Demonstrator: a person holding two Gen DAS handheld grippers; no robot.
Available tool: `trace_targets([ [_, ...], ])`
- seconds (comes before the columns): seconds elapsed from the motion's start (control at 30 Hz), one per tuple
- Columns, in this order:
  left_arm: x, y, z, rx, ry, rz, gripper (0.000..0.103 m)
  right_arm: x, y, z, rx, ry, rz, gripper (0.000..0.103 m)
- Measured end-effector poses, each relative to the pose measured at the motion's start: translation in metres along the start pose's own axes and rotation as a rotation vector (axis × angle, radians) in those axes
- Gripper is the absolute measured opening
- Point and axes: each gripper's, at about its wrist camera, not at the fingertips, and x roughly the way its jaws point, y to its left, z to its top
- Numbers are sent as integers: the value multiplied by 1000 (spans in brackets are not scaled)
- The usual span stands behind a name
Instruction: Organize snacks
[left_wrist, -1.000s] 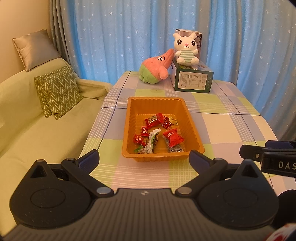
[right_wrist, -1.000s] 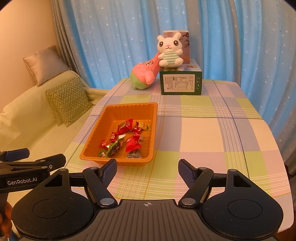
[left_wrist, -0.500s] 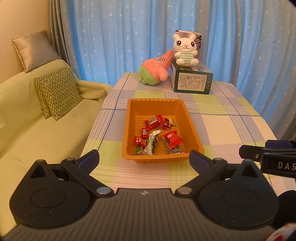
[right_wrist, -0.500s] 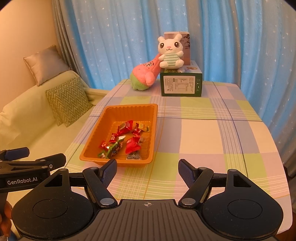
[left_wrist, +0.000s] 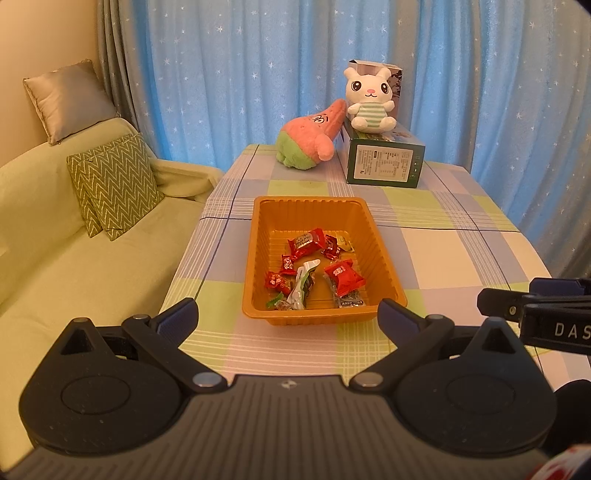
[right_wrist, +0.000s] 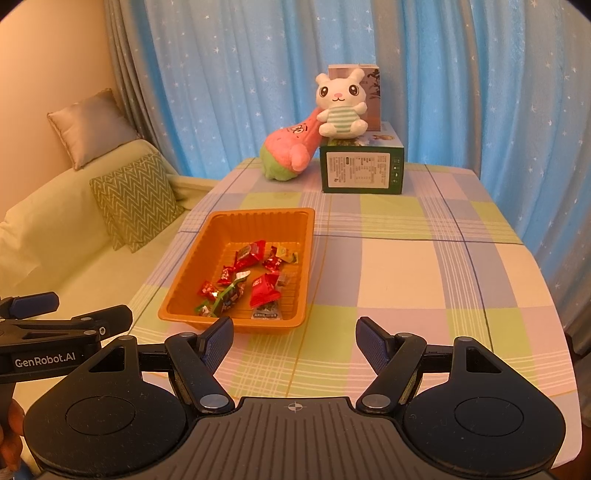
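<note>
orange tray of snacks lay just ahead of left gripper, long axis ran away from it, both grippers spread, right gripper empty

Glossy plastic tray; shiny foil wrappers; woven checked tablecloth.

Star-dotted blue curtains across the top, pale green sofa at left with zigzag cushion, checked-cloth counter centre, warm light

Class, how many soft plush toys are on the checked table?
2: a white plush rabbit sitting on the green cardboard box, and a pink-and-green plush toy leaning against that box's left side.
</note>
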Motion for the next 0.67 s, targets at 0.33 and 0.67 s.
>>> trace_targets([
  [0.33, 0, 0, 0, 0, 0, 0, 103, 0, -1, 2, -1, -1, -1, 73],
  [0.67, 1, -2, -1, -6, -11, -10, 103, -1, -1, 2, -1, -2, -2, 73],
])
